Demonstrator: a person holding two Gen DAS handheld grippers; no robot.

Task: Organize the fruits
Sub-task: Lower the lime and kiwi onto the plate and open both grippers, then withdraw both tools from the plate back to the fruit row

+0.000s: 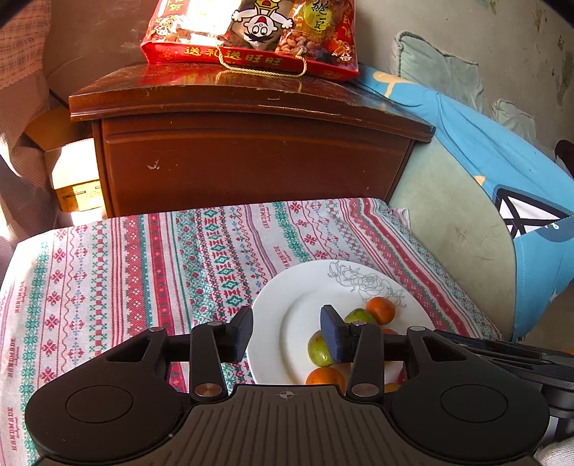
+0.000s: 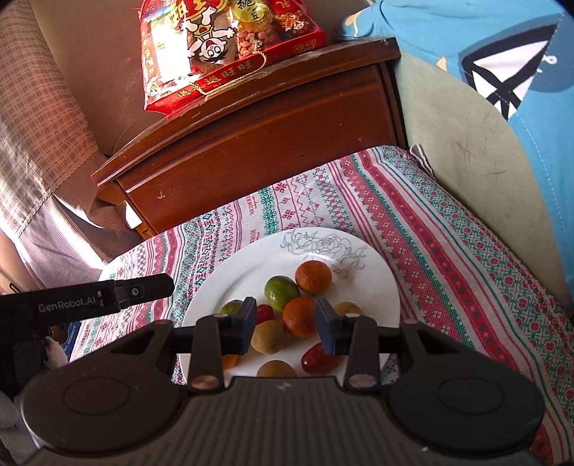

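Both grippers hang over a white plate of fruit with their jaws parted and nothing pressed between the pads. Nearest in the right wrist view, the right gripper stands narrowly open above the pile, an orange mandarin showing in the gap between its fingers without being touched by them. Around that mandarin lie a tan round fruit at seven o'clock, a red date at five o'clock near the plate's close rim, and a green fruit at eleven o'clock. A second mandarin sits farther back at one o'clock, just below the grey rose drawing on the white plate. The left gripper is also narrowly open and empty; its left finger hangs over the cloth just off the plate's rim, and its right finger covers part of a green fruit on the plate. From the right camera, one of its black fingers reaches in from nine o'clock, well apart from the fruit. The plate rests on a counter covered by a patterned cloth in red, green and white stripes. Beyond the cloth at twelve o'clock stands a dark wooden cabinet, and on its top sits a red snack bag with a cartoon figure. At two o'clock a blue cushion leans on a pale green seat.
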